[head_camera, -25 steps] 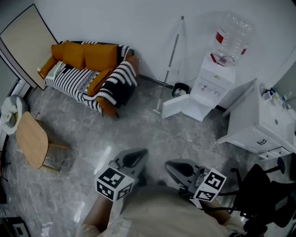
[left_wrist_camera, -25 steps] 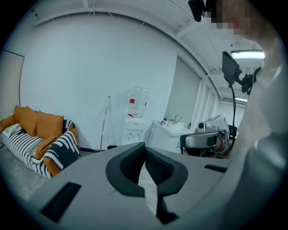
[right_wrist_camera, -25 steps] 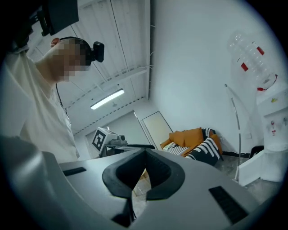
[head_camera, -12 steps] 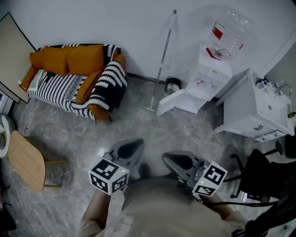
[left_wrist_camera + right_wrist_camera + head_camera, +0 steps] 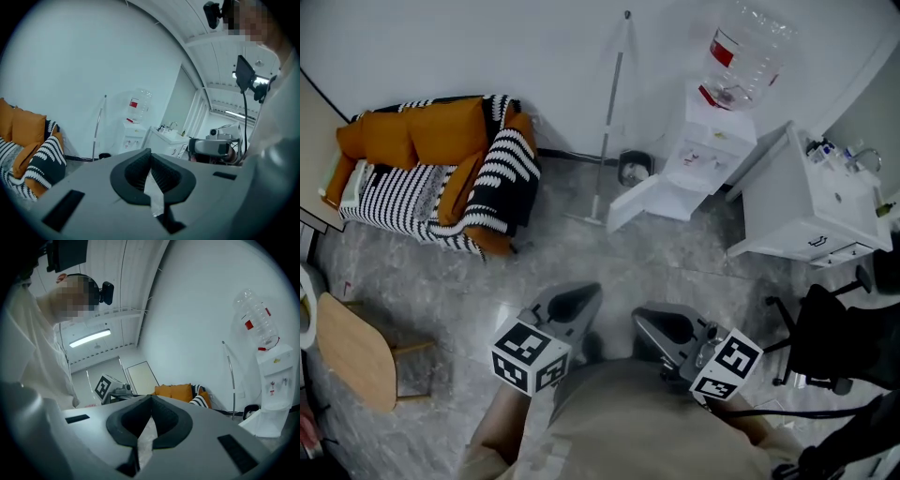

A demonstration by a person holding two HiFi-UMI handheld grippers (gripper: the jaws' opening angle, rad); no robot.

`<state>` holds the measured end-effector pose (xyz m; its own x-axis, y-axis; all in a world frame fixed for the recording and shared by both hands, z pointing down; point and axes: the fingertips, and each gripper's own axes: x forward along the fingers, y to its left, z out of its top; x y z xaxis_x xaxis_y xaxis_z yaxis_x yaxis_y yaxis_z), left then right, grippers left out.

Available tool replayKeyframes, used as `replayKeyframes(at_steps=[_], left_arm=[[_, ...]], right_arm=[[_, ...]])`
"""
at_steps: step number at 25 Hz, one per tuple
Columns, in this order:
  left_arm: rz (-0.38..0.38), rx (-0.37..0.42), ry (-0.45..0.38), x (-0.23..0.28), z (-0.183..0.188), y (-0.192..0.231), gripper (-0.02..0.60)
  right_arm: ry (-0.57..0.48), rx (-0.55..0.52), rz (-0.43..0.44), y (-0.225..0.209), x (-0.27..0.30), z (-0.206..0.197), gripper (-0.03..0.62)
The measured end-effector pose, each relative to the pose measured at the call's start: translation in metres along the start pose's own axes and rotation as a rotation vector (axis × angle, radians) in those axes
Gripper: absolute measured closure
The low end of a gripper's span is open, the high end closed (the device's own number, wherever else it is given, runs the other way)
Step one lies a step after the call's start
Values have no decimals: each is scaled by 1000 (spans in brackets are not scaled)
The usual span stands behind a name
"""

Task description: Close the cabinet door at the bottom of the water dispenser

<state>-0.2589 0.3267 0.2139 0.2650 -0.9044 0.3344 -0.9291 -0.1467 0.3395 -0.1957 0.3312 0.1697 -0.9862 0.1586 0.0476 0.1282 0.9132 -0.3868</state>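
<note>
The white water dispenser [image 5: 705, 150] with a clear bottle [image 5: 741, 52] on top stands against the far wall. Its bottom cabinet door [image 5: 636, 202] hangs open, swung out to the left over the floor. My left gripper [image 5: 577, 302] and right gripper [image 5: 656, 323] are held side by side close to my body, far short of the dispenser, both shut with nothing between their jaws. The dispenser [image 5: 131, 137] shows small beyond the left gripper [image 5: 150, 153] in the left gripper view. In the right gripper view the dispenser [image 5: 276, 390] and its open door [image 5: 262, 422] stand at the right of the right gripper [image 5: 151, 397].
A mop pole [image 5: 610, 117] leans on the wall beside a black bin [image 5: 635, 169]. A white sink cabinet [image 5: 811, 202] stands right of the dispenser, a black chair [image 5: 844, 342] nearer me. An orange and striped sofa [image 5: 431, 173] is at left, a wooden stool [image 5: 356, 352] lower left.
The sofa, dispenser and sink cabinet have all slid left and up in the head view. Both grippers keep their spots in front of me, shut.
</note>
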Motion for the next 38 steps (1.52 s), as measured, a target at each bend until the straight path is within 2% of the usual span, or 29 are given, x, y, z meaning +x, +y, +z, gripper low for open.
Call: replayKeyframes(at_steps=[7,15,19,24,27,34,38], left_arm=[[37,22,68,46,17,-2,588],[40,108,142,156,57,-26,588],[66,134,169,203,70,-34,588],[105,154,211,250,75,-33,588],[119,164,245,273,72,-25,588],[135,193,279,315,68,7,588],[148,174,292,328,59,42,589]], right_arm=[[-83,46,26,-54,-19,28,586],[-190,97,8,-161,-82,74,586],[-191,132,20,-203,-112,82,586],[-162,140,74,-234,-133,90,585],[-147,141,78,-247,-142,91,586],[-156,168,-29,-284,-161,91,586],[-128,161,-83,-297,-154,90,586]])
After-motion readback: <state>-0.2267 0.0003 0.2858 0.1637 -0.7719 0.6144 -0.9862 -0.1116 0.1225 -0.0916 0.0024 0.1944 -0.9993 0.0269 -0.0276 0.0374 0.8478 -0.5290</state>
